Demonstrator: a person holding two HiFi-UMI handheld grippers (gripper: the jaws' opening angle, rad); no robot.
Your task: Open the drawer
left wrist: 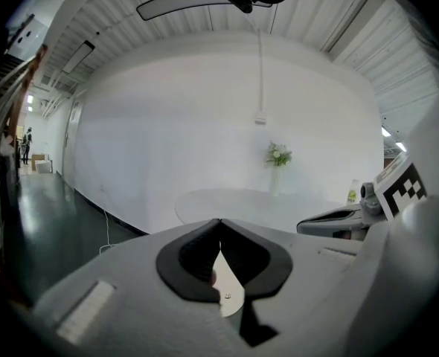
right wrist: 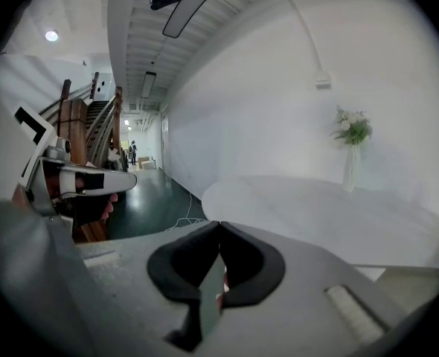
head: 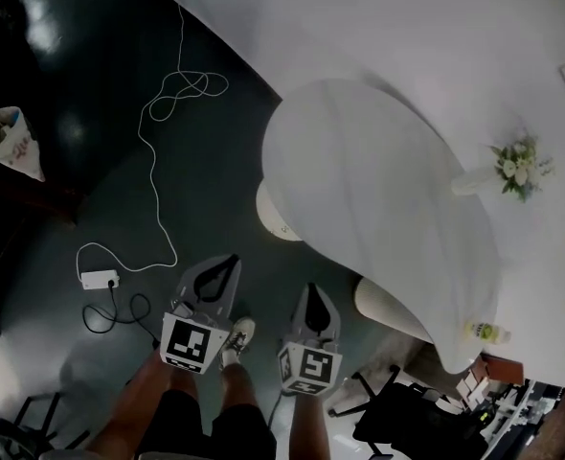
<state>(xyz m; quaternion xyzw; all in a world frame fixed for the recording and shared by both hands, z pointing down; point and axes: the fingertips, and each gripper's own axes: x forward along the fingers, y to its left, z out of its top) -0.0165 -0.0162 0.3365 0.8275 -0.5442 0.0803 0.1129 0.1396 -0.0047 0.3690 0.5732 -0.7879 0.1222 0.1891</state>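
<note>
Head view showed left gripper (head: 227,263) and right gripper (head: 313,289) over dark floor (head: 91,161) beside the round table (head: 378,190), no drawer anywhere. Left gripper view: jaws were together, empty. Right gripper view: likewise closed on nothing. Reaching blind risked bumping the table; drawer's facing and long axis could not be told

Left tongs (head: 229,262) closed, right tongs (head: 313,290) closed, empty

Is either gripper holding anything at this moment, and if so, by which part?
Nothing is held. The left gripper and the right gripper each have their jaws shut together, with nothing between them.
</note>
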